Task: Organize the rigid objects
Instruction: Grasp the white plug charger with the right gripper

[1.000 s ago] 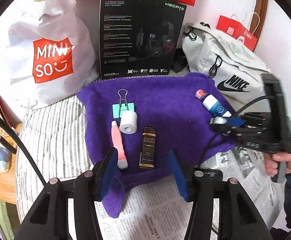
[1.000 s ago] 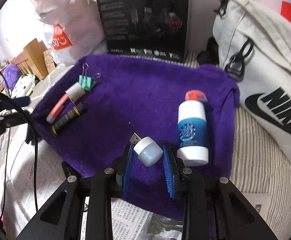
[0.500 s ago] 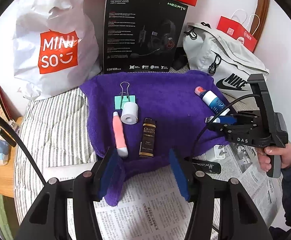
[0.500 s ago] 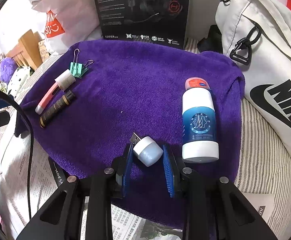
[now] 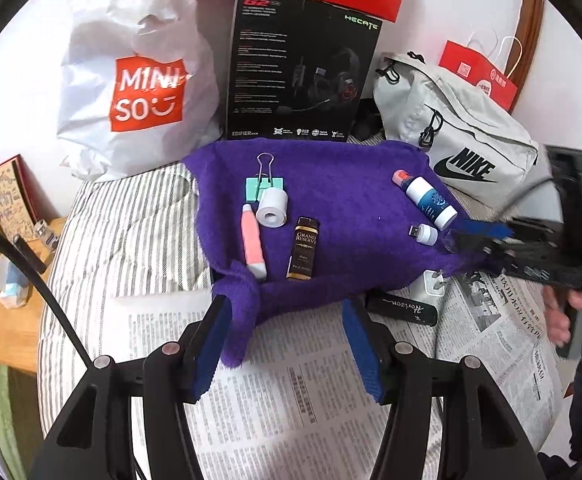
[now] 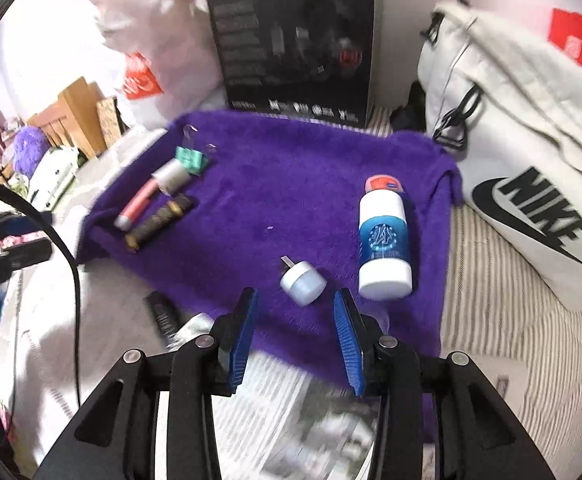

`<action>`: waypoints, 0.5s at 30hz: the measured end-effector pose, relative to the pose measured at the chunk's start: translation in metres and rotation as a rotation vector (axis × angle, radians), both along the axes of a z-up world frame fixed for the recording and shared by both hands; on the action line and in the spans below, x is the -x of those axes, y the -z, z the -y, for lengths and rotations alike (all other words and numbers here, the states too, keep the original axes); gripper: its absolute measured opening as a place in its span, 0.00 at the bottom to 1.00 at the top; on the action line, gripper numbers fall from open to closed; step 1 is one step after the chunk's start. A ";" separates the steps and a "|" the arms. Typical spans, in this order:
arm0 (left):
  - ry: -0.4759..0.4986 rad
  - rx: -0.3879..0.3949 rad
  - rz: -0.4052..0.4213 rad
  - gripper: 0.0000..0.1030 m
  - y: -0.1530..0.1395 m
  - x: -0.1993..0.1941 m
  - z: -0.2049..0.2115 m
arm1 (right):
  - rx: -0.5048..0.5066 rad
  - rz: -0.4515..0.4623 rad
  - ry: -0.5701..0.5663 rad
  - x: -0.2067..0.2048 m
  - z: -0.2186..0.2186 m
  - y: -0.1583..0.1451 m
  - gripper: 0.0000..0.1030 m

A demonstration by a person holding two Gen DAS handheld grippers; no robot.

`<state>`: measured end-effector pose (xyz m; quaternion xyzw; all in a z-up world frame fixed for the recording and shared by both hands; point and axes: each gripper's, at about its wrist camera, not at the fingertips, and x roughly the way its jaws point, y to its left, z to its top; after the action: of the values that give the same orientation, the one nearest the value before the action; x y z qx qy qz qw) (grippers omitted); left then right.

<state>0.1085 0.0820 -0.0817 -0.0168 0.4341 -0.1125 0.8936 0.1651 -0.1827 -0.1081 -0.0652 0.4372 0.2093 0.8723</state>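
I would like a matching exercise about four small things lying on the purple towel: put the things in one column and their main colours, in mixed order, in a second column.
Things:
1. binder clip
2. tape roll
3. slim tube
4. small bottle labelled Grand Reserve

Colours:
A. pink
B. dark brown with gold
C. mint green
D. white

Pairs: 1-C, 2-D, 3-A, 4-B

All four lie together on the left part of the purple towel in the left wrist view.

On the purple towel (image 5: 343,200) — six items: one binder clip (image 5: 264,187), tape roll (image 5: 272,208), pink tube (image 5: 253,246), dark tube (image 5: 303,249), USB light (image 5: 424,234), bottle (image 5: 427,199).
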 end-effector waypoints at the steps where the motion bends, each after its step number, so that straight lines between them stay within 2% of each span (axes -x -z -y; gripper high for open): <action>1: -0.004 0.005 0.001 0.55 0.001 0.003 -0.001 | -0.011 0.003 -0.007 0.010 -0.001 -0.002 0.39; 5: -0.006 0.017 -0.005 0.55 0.006 0.014 0.001 | -0.023 -0.007 -0.013 0.037 -0.012 0.005 0.39; 9: 0.005 0.035 -0.014 0.55 0.014 0.026 0.002 | -0.042 -0.051 0.032 0.037 -0.025 0.024 0.39; 15: 0.019 0.040 0.002 0.55 0.015 0.038 -0.006 | -0.040 -0.037 0.117 0.028 -0.039 0.036 0.39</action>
<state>0.0708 0.0878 -0.0970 -0.0303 0.4309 -0.1296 0.8926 0.1371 -0.1434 -0.1439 -0.0180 0.4520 0.1678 0.8759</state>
